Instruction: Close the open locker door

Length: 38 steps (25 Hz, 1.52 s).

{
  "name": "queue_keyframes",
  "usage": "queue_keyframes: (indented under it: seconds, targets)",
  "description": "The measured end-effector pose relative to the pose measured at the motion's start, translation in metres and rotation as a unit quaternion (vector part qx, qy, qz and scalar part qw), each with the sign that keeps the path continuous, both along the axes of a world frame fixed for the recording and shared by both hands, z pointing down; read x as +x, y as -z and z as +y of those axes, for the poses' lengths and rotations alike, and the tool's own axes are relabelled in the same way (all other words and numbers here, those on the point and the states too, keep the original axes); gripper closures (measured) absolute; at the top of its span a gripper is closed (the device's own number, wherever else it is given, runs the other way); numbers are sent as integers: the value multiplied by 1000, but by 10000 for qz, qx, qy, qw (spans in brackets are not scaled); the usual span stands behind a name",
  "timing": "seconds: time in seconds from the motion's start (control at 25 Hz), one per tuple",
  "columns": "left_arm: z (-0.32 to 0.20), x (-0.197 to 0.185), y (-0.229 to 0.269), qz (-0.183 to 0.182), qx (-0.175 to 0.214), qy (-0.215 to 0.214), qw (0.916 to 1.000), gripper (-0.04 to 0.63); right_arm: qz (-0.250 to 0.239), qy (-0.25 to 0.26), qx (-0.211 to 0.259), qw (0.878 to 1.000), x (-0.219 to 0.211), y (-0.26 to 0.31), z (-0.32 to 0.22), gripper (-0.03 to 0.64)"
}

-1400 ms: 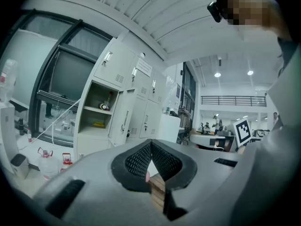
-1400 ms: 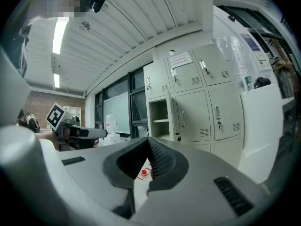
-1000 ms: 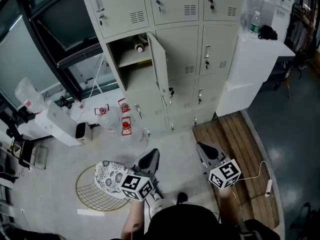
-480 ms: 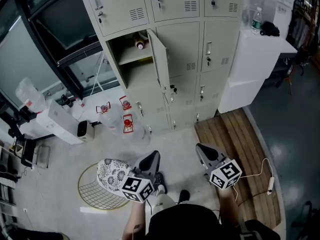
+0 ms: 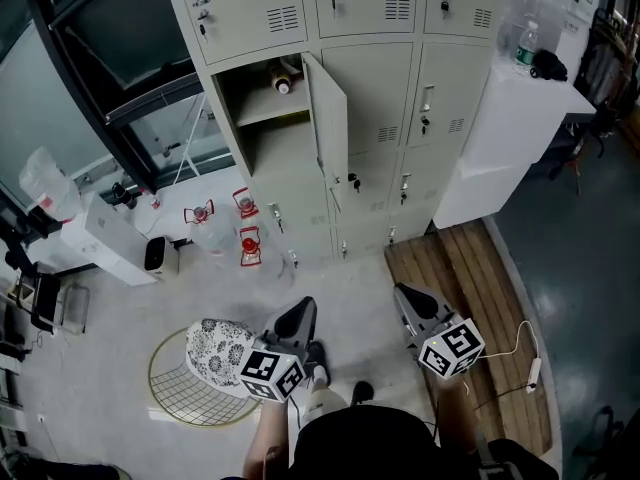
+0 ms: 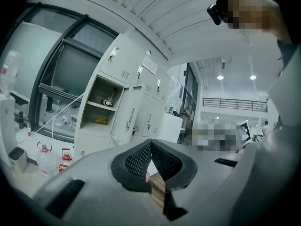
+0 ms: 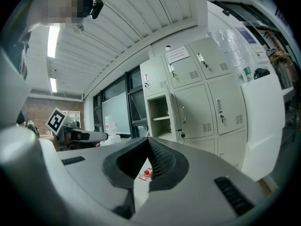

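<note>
The grey locker bank fills the top of the head view. One middle-row door [image 5: 328, 118] stands swung out to the right, and its compartment [image 5: 262, 98] is open, with a bottle on the upper shelf. Both grippers hang low over the floor, well short of the lockers. My left gripper [image 5: 293, 320] and my right gripper [image 5: 413, 305] point toward them. In the left gripper view the jaws [image 6: 150, 143] meet at the tip with nothing between them, and the open compartment [image 6: 101, 108] lies ahead on the left. The right gripper's jaws [image 7: 148, 140] also meet empty, with the compartment [image 7: 160, 113] straight ahead.
A white cabinet [image 5: 505, 138] with a bottle [image 5: 521, 47] on top stands right of the lockers. Red-capped jugs [image 5: 247, 244] sit at the locker foot. A gold wire basket [image 5: 185, 388] with a patterned cloth [image 5: 218, 346] lies at my left. Wooden boards [image 5: 470, 288] and a cable [image 5: 528, 368] are on the right.
Both grippers have drifted a little toward the lockers, and the view has shifted with them. The locker door stays open at the same angle.
</note>
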<state>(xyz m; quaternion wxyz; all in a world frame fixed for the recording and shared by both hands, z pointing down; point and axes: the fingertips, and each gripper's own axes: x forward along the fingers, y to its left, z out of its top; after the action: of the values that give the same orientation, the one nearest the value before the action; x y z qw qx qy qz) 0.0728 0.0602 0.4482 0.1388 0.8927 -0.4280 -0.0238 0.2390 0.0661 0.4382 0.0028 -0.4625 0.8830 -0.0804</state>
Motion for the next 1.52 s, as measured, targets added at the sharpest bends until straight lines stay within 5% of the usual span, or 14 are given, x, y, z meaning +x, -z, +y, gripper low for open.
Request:
queue_keyframes:
  seconds: [0.8,1.52]
  targets:
    - [-147,-28,11,73,3,-504,9987,577,-32,-372,78,9993,-37,28,-134,612]
    - [-221,-68,6,208,14,-1064,9941,577,155,-874,77,9960,-84,23,-192,612]
